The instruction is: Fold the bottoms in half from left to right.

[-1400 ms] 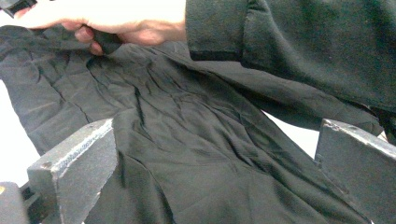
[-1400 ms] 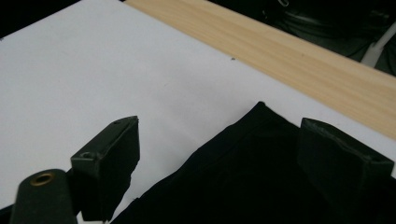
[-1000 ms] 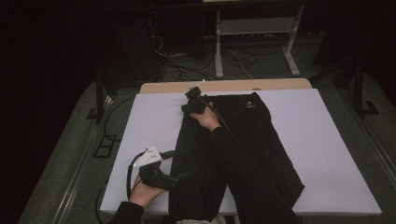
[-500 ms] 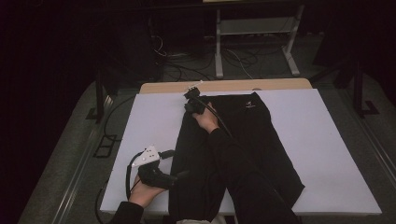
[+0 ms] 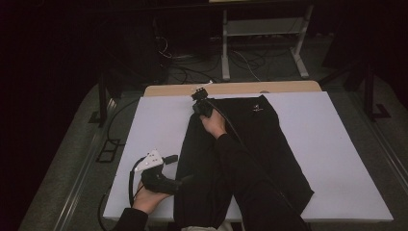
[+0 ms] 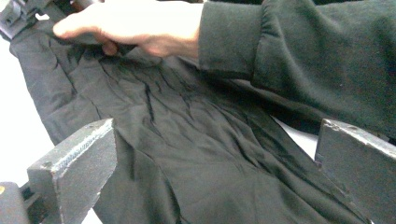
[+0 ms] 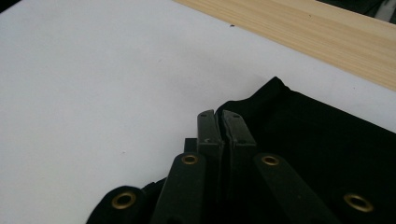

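Black trousers [image 5: 240, 159] lie on table [image 5: 337, 144], long axis near-to-far. Right hand-held gripper [image 5: 201, 102] clenched at trousers' far-left corner; left hand-held gripper [image 5: 179, 182], jaws apart, beside near-left edge, nearer.

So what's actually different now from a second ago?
Very little. The right gripper, jaws together at the top edge of the black garment, may have crept slightly toward the far side; too small to be sure. The left gripper stays open at the garment's near edge, and the cloth lies as before.
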`<action>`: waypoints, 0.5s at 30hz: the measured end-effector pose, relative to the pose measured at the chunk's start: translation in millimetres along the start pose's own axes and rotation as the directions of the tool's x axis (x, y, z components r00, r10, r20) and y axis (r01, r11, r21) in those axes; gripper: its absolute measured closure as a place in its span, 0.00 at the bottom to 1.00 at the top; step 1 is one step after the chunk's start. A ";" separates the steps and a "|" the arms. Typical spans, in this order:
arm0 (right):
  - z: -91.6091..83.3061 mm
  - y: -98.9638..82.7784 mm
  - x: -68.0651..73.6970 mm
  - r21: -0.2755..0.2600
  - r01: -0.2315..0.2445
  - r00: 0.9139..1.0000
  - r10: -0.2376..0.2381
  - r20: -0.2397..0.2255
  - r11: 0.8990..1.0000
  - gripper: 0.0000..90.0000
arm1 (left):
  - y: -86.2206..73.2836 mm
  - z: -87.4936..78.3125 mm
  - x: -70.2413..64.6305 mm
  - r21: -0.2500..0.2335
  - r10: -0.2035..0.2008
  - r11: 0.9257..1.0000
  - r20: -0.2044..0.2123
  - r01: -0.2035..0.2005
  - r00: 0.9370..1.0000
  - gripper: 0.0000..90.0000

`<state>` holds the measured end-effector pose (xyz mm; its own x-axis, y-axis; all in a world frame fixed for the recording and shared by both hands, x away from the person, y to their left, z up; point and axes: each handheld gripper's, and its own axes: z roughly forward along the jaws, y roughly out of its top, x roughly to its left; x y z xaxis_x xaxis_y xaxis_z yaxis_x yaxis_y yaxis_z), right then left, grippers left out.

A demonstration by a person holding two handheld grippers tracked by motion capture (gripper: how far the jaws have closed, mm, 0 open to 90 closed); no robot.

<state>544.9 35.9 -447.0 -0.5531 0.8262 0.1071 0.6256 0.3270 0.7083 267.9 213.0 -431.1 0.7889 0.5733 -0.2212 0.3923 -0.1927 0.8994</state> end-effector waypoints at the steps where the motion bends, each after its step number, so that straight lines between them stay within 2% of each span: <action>1: -1.5 0.3 0.0 -0.002 -0.001 1.000 0.001 -0.004 1.000 0.95 | -0.4 -0.5 -0.1 0.002 -0.008 1.000 -0.002 0.008 1.000 0.00; 5: -6.4 0.9 1.4 -0.012 0.004 1.000 -0.005 -0.010 1.000 0.95 | -1.5 -1.1 -1.1 0.035 -0.025 0.999 -0.018 0.026 1.000 0.00; 11: -12.7 -0.1 5.7 -0.018 0.019 1.000 -0.020 -0.021 1.000 0.95 | 4.2 -3.7 -5.5 0.095 -0.002 0.995 -0.026 0.004 1.000 0.00; 13: -12.9 -1.6 6.0 -0.005 0.005 0.999 -0.006 -0.046 1.000 0.95 | 5.2 -5.1 -6.0 0.101 -0.005 0.995 -0.024 0.008 1.000 0.00; 15: -12.8 -2.1 6.1 0.000 0.006 0.999 -0.006 -0.047 1.000 0.95 | 6.2 -5.9 -6.2 0.110 -0.013 0.994 -0.020 0.015 1.000 0.00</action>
<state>533.2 34.4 -438.9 -0.5818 0.8019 0.1358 0.6226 0.3317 0.7087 262.7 212.9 -421.9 0.7742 0.5913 -0.2258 0.4541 -0.2704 0.8489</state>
